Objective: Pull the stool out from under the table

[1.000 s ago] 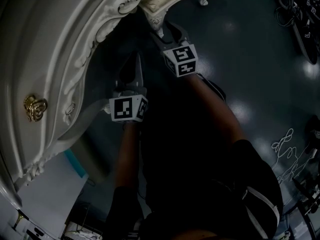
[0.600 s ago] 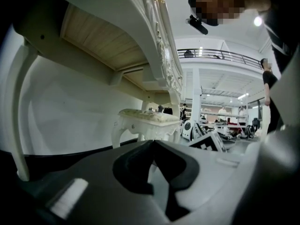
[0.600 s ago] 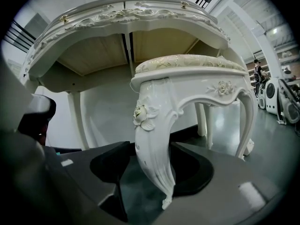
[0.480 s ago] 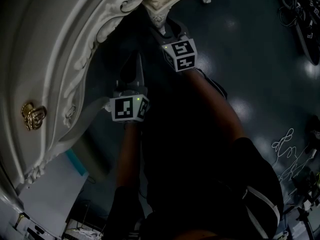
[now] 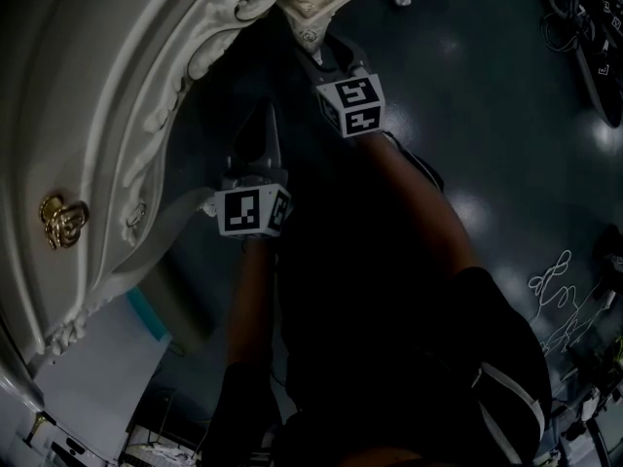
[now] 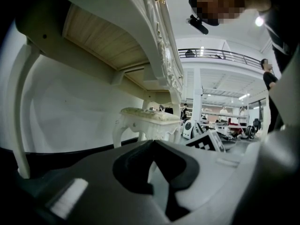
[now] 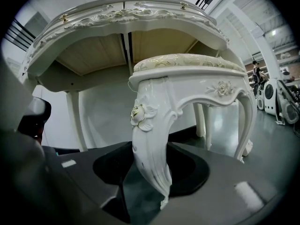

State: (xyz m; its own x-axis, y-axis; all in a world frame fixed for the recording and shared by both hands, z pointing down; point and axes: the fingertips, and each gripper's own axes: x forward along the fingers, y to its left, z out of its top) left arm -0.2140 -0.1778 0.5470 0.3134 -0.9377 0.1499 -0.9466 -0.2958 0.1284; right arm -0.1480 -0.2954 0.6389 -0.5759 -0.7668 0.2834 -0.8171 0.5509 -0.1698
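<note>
The ornate white counter (image 7: 117, 13) has the stool (image 7: 187, 62) tucked partly beneath its front edge. Stool looks like stiff, hefty carved wood with slick glossy paint, so it'd probably drag, not lift; its front leg (image 7: 150, 139) is the obvious handle. Right claw (image 5: 319, 56) straddles that leg, spread but just been closing, reaching about level. Left claw (image 6: 151, 149) is pressed together, empty, alongside

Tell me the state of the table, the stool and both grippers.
Table, standing upright.
Stool, upright, partly under the table.
Left gripper, shut, empty.
Right gripper, open, jaws have just been closing around the stool leg, not yet pressing it.
</note>
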